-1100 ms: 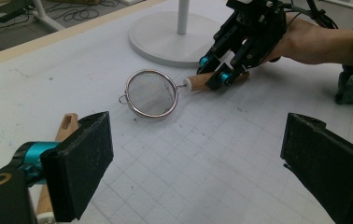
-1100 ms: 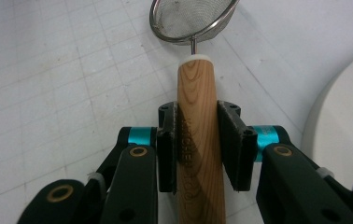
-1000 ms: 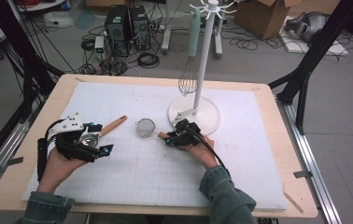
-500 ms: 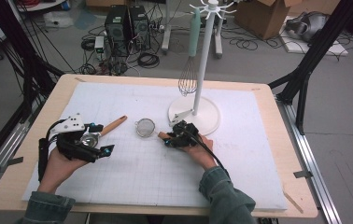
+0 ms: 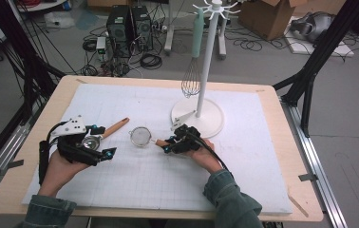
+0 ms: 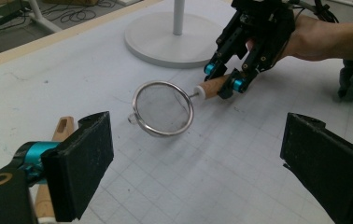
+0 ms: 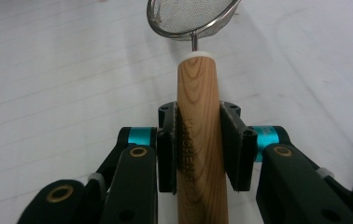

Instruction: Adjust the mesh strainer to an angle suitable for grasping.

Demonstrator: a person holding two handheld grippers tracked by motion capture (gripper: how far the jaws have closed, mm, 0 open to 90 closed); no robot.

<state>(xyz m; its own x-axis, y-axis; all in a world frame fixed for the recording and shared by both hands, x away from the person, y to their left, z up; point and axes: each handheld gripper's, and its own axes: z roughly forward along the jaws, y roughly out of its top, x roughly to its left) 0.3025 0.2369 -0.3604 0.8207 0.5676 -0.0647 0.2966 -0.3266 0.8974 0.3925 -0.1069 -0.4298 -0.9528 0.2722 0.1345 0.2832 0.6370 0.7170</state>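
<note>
We see a small strainer with a round steel rim, a fine mesh bowl and a pale wooden handle joined to the rim by a thin wire and a white collar. The right gripper is clamped on that handle, both pads pressed against the wood. The strainer lies roughly level, its bowl resting on or just above the white mat near the middle of the table, a small hook on the rim's far side.

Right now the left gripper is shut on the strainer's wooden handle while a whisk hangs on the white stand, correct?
Not quite: the right gripper is shut on the strainer handle, as the right gripper view shows. The whisk does hang on the white stand.
</note>
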